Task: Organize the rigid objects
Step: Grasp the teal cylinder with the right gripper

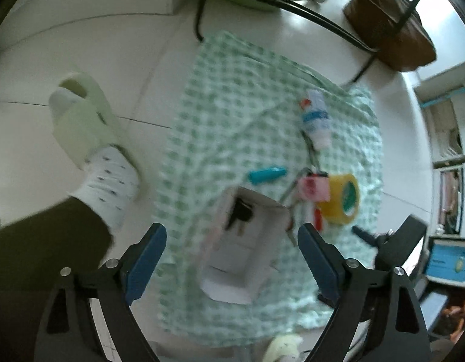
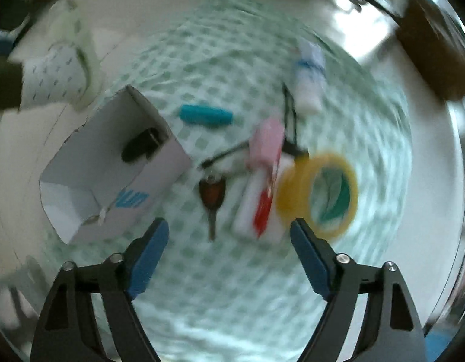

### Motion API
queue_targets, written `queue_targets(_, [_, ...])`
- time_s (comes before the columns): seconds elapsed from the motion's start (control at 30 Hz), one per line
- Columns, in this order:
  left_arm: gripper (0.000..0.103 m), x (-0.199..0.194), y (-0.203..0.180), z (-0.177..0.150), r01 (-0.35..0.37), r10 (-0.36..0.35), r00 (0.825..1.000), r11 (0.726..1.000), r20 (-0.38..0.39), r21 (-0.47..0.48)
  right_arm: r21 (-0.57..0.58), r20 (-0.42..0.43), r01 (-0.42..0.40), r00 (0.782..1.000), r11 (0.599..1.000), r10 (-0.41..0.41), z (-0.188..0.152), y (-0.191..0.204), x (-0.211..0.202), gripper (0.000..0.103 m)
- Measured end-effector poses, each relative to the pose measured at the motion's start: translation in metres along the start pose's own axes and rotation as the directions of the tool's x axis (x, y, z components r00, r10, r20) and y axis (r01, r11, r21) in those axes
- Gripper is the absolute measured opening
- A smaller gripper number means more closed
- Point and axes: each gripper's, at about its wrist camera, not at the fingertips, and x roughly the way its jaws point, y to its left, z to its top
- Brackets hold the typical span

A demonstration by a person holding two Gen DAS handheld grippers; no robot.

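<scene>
A white cardboard box point(image 1: 238, 241) point(image 2: 111, 163) lies open on a green checked cloth point(image 1: 220, 114) point(image 2: 220, 271), with a dark key-like object point(image 1: 240, 212) point(image 2: 140, 144) inside. On the cloth lie a teal tube point(image 1: 267, 173) point(image 2: 205, 114), a pink item point(image 1: 312, 188) point(image 2: 267, 141), a yellow tape roll point(image 1: 342, 202) point(image 2: 318, 193), a white bottle point(image 1: 316, 117) point(image 2: 309, 75), a white-and-red item point(image 2: 259, 208) and a key point(image 2: 212, 199). My left gripper point(image 1: 232, 259) is open above the box. My right gripper point(image 2: 229, 253) is open above the key.
The cloth lies on a pale tiled floor point(image 1: 81, 45). A foot in a white sock and pale slipper point(image 1: 87, 132) point(image 2: 60, 69) stands left of the cloth. Black metal chair legs point(image 1: 292, 6) and a brown bag point(image 1: 389, 27) are at the back.
</scene>
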Motion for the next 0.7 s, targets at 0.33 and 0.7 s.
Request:
queue_targets(0.33, [0.088, -0.006, 0.004, 0.005, -0.055, 0.056, 0.998, 0.995, 0.013, -0.083, -0.414, -0.098, 0.007, 0.994, 0.910, -0.052, 0.085, -0.004, 0.052, 0.067])
queue_targets(0.7, [0.088, 0.003, 0.015, 0.022, -0.094, 0.088, 0.995, 0.984, -0.046, -0.148, -0.579, -0.271, -0.138, 0.962, 0.804, -0.030, 0.139, 0.033, 0.137, 0.053])
